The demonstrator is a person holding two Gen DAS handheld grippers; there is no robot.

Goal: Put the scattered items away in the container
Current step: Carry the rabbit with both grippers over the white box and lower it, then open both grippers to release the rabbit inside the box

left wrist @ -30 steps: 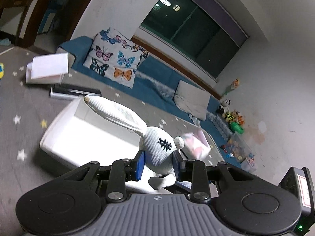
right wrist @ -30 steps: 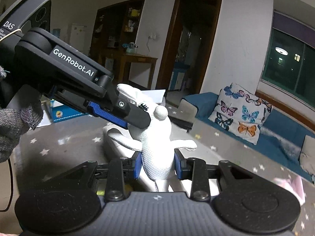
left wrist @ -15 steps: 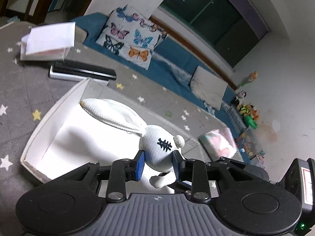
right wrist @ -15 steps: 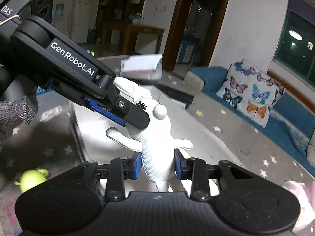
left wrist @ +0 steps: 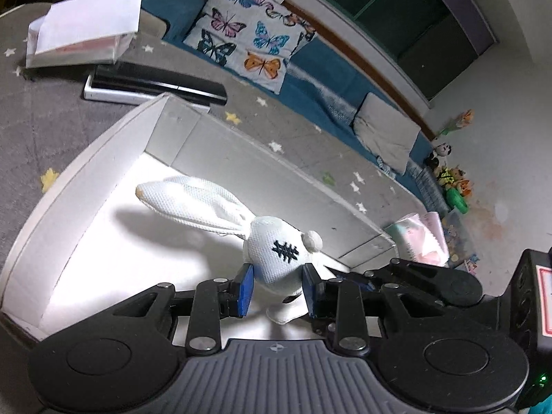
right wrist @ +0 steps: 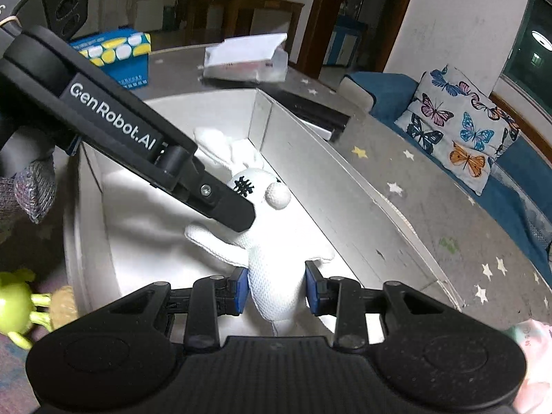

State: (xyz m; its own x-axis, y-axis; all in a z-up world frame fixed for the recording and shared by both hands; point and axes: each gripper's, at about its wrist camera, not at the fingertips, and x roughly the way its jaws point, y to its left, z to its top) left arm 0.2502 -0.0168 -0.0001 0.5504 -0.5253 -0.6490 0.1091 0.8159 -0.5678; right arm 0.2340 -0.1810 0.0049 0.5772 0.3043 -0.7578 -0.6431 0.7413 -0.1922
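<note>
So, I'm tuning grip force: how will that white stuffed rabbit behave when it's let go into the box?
The white rabbit probably flops: its ears droop sideways unsupported. It looks soft and light, since the right gripper pinches its knit body. Likely it lands limp in the white box without rolling.

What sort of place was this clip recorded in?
Most likely a home living room at night: a blue sofa with a butterfly cushion, a star-patterned grey rug and small toys along the wall, with a dark window.
</note>
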